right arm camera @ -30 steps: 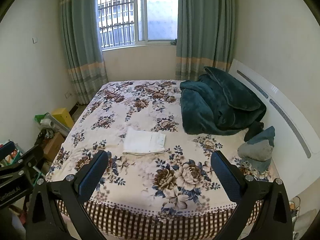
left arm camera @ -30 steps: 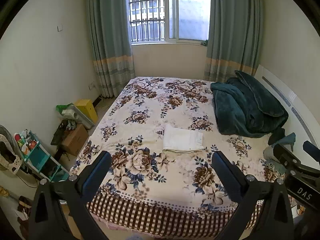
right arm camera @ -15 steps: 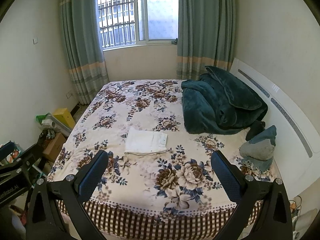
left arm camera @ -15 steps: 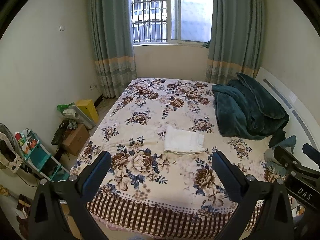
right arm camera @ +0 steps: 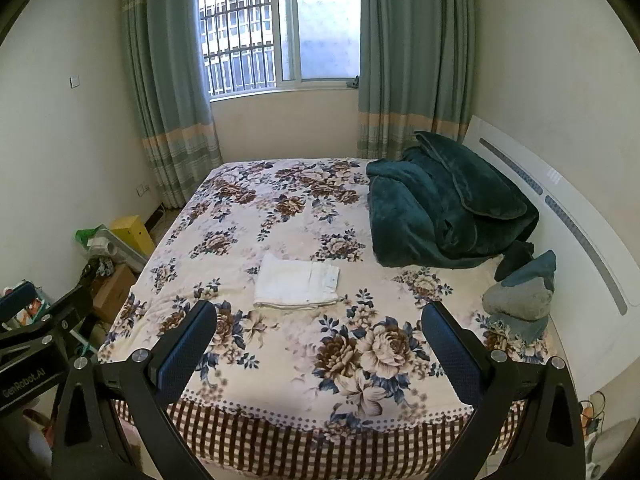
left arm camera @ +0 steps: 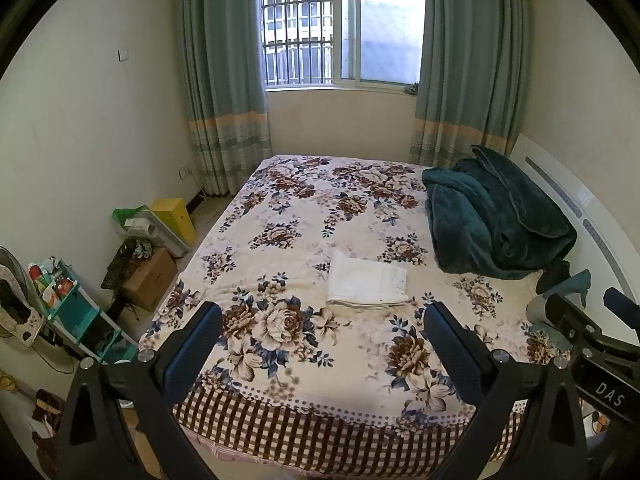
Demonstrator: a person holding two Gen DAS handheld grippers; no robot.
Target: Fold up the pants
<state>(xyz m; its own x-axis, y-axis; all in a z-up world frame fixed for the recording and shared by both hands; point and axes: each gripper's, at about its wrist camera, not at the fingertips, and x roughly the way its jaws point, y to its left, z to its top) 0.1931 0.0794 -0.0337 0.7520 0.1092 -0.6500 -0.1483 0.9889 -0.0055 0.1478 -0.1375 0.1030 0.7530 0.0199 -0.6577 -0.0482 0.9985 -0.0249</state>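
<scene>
Pants: one white pair (left arm camera: 366, 283), folded into a flat rectangle, lies on the floral bedspread (left arm camera: 304, 208) near the middle of the bed. Nearest, the left gripper (left arm camera: 322, 350) and right gripper (right arm camera: 318, 350) hover level over the bed's checked foot edge, each with two blue-padded fingers (left arm camera: 194, 354) spread wide and empty. Farther right sit one rumpled dark-green blanket (right arm camera: 444, 204) and two grey-blue pillows (right arm camera: 520, 296).
</scene>
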